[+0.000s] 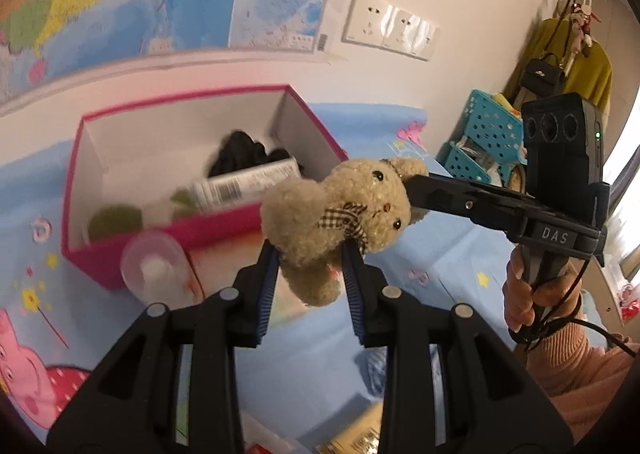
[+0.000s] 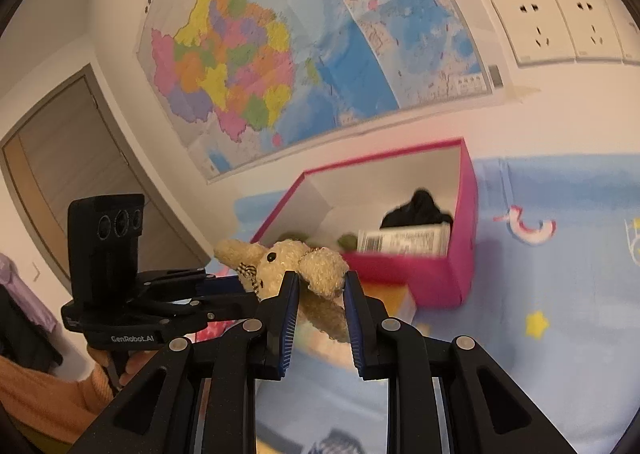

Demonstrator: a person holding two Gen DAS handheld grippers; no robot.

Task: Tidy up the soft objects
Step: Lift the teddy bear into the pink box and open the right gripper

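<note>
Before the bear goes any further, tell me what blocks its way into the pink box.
Nothing visible does. The beige plush teddy bear hangs in the air, clamped by both hand-held grippers, with open space to the open-topped pink cardboard box. A black cloth and a labelled packet lie inside, leaving room.

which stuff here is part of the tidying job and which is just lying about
Part of the job:
teddy bear, gripped by left gripper and right gripper
pink box
black cloth inside it

Just lying about:
wall map
sockets
teal basket
clear bottle
</note>
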